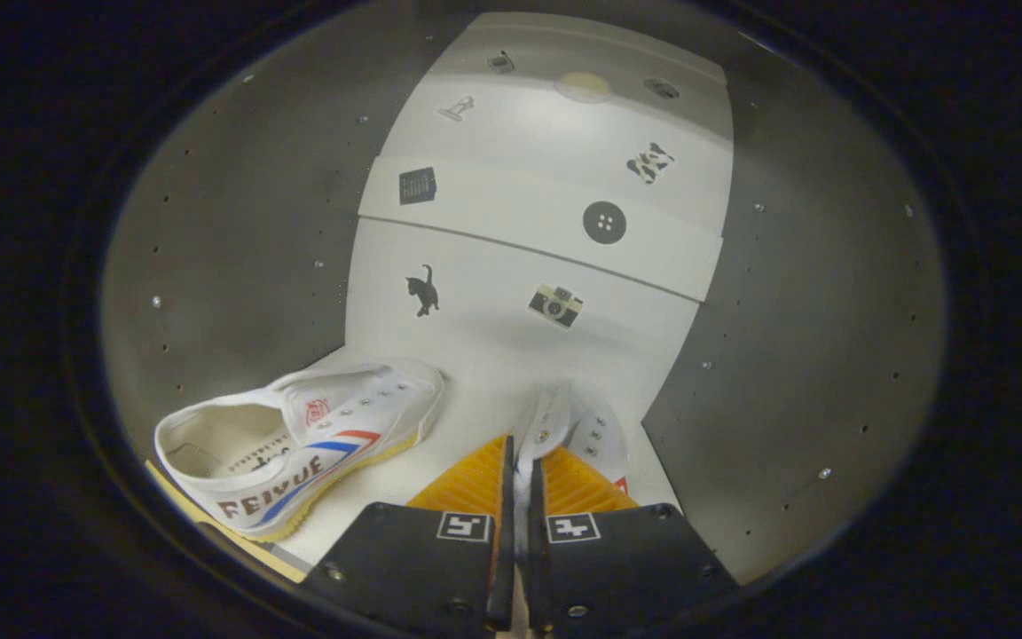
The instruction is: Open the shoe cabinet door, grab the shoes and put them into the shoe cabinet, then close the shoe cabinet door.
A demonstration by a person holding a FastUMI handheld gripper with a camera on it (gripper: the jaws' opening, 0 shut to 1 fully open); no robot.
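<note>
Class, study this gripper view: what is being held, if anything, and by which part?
The gripper is shut on the second shoe, pinching a thin fold of its white upper edge.

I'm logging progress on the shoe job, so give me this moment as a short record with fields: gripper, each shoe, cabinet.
gripper: gripper shut on second white canvas shoe, both fingers pressing a thin fold of its upper
held shoe: second white canvas shoe between and just ahead of the fingers, toe pointing into the cabinet
placed shoe: white canvas sneaker with red and blue stripes, lying on the cabinet floor beside the fingers, apart from the held one
cabinet: white shoe cabinet interior, grey side walls, stickers on the back panels
</note>
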